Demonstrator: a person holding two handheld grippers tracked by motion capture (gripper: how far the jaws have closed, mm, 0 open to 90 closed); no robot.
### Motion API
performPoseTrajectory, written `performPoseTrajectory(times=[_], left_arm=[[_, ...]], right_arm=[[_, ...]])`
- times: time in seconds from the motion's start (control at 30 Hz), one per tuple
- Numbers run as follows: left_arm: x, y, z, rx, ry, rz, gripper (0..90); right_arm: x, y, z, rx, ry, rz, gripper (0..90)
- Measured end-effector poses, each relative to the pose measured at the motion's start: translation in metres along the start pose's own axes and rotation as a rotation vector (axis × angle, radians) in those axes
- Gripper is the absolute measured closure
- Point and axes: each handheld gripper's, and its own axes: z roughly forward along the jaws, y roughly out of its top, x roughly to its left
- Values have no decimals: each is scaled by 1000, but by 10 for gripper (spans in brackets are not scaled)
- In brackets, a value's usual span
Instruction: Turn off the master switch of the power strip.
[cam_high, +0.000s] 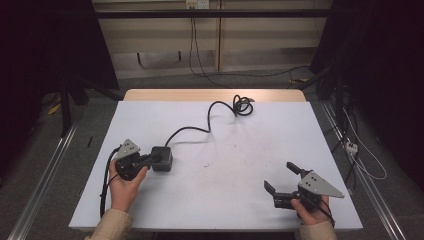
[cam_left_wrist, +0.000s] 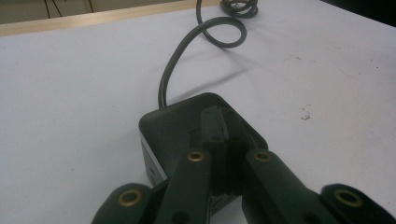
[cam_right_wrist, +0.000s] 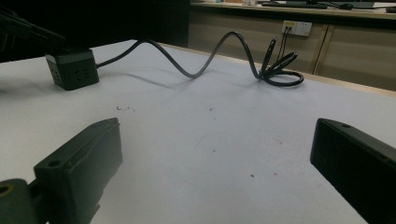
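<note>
Socket cube (cam_high: 162, 158) is pressed on top by the left gripper (cam_left_wrist: 223, 122), whose jaws are seen together, nothing between them. The right gripper (cam_high: 283, 180) is held well apart, jaws spread and empty. One cube and one cable (cam_high: 210, 120) are counted. The cube could be pushed askew, since closed jaws cannot clamp it.

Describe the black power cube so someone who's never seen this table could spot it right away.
On the white tabletop, look to the left half, where the left tool rests on the black cube-shaped power block. It is the boxy thing there, and a black cable snakes from it to a coil at the table's far edge.
</note>
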Motion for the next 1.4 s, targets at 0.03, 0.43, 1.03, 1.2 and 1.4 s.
performPoseTrajectory(times=[0.03,0.43,1.03,1.2,1.4], left_arm=[[0,0,0,-3,-2,-2,900],[0,-1,0,-3,4,-7,900],[-2,-1,1,3,22,2,900],[-3,-1,1,3,22,2,900],[-3,-1,1,2,26,13,900]], right_arm=[[0,0,0,0,0,0,21],[1,1,0,-3,3,-3,22],[1,1,0,-6,3,-5,22],[0,1,0,-6,4,-5,23],[1,1,0,-5,6,-8,23]])
